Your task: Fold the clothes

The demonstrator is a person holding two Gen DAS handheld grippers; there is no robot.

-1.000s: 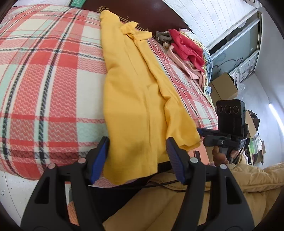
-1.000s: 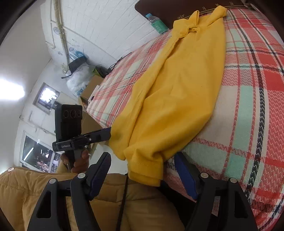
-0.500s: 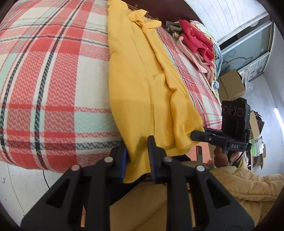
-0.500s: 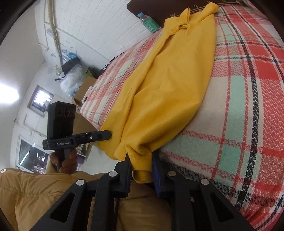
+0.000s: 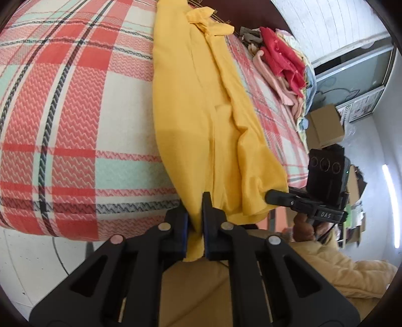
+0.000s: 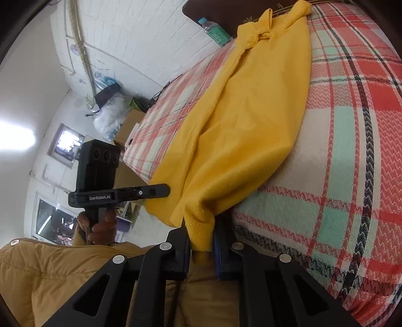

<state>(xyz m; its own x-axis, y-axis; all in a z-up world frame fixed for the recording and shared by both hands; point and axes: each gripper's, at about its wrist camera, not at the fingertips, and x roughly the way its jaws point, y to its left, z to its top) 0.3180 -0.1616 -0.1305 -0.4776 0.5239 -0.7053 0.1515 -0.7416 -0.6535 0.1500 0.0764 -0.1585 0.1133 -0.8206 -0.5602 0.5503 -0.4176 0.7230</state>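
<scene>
A: Left gripper [image 5: 195, 221]?
B: Clamped on the near hem of the yellow shirt [image 5: 201, 105], jaws nearly together, a strip of cloth pinched between and hanging just below.

A: And the right gripper [image 6: 202, 241]?
B: Same story. Closed on the other near corner of the hem, fabric bunched between the blue pads [image 6: 218, 247]. Seen from the left wrist view as a black handle with a camera block, its tip touching the shirt's right-hand corner.

A: Where is the shirt?
B: Stretched lengthwise along the plaid bedspread [image 5: 62, 120], collar at the far end near the dark headboard [image 6: 226, 6], near edge pulled off the mattress rim. Already folded narrow, one long side lapped over the middle, with wrinkles toward the near right.

A: Beyond that?
B: Far right on the bed, a heap of clothes [image 5: 281, 65], red on top of pink. Cardboard boxes [image 5: 325, 125] on the floor to the right of the bed. On the far left, a water bottle [image 6: 214, 31] by the white brick wall. Close in, a tan padded jacket [image 6: 50, 276] below both grippers.
</scene>
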